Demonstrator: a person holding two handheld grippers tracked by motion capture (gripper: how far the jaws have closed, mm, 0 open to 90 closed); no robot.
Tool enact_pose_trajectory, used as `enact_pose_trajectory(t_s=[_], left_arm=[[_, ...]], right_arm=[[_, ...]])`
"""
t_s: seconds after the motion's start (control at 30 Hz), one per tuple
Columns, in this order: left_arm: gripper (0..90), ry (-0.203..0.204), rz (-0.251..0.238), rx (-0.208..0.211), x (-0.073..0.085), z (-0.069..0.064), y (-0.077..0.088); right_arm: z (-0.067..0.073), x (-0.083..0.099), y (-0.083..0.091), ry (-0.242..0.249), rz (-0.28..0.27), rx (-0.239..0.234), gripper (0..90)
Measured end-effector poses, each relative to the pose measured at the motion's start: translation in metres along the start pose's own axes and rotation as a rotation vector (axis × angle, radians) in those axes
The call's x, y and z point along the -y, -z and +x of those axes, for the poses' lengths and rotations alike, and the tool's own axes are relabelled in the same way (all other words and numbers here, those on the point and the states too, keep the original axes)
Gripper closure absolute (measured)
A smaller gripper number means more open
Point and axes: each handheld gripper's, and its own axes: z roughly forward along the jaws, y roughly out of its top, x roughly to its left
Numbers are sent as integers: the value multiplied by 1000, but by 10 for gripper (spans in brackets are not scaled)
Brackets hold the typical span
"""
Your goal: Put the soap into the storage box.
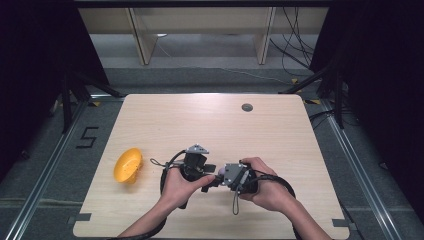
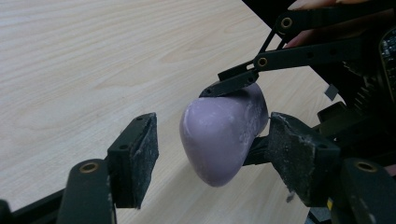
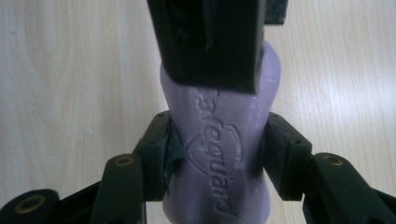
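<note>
Purple soap bar (image 2: 224,135) taken as landmark; embossed lettering on one face, held clear of the wooden table (image 1: 210,125), near table's front edge, mid-width

R gripper (image 3: 217,154): jaws clamped on soap bar mid-length, one pad each side, both pressing flat vs the sides. In high view R gripper (image 1: 226,179) sits just right of the bar, pointing left, hand wrapped round body, cable looping off to the right

L gripper (image 2: 212,154): jaws set fairly wide, straddling rounded end of soap bar. Right-hand pad (image 2: 299,158) in L gripper view close beside the bar, contact not certain; left-hand pad (image 2: 140,154) clearly apart from it, gap visible. No grip made by L. In R gripper view one L jaw seen from above, lying over far end of the bar. In high view L gripper (image 1: 212,172) just left of the bar, grey three-cornered plate on top, pointing right, tips meeting R gripper's tips at the bar

Orange bowl-shaped item (image 1: 128,165): on table, well left of the soap bar, beyond L gripper, tipped on its side, untouched

Round grey cap (image 1: 247,107): set in table top, well beyond the soap bar, toward far edge
</note>
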Motion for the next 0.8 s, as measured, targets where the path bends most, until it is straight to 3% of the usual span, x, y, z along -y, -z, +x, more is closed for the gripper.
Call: enact_pose_trajectory(t_s=[0.2,0.23,0.27,0.33,0.37,0.53,0.57,0.6,0.67,0.7,0.8], left_arm=[[354,6,2,5,0,1,-3],[356,8,4,6,0,1,-3],[357,13,2,7,0,1,-3],[360,20,-1,16,0,2,-4],[362,23,-3,15,1,2,-4],[370,36,9,33,0,5,-5],[372,43,2,34,0,5,-6],[375,43,3,43,0,5,-6],[384,43,3,43,0,5,-6],[387,46,5,49,0,6,-6],[397,47,8,56,0,6,-7]], right_arm=[[2,0,0,-26,-5,-6,499],[0,-1,-1,21,-22,15,499],[2,-1,0,-19,-9,-3,499],[2,-1,1,-19,-10,-3,499],[1,-1,1,6,-9,5,499],[3,-2,1,-24,-13,-1,499],[1,-2,1,23,-31,21,499],[2,-2,2,-20,-14,-1,499],[3,-2,2,-14,-18,6,499],[2,-2,2,15,-31,27,499],[2,-3,2,30,-37,22,499]])
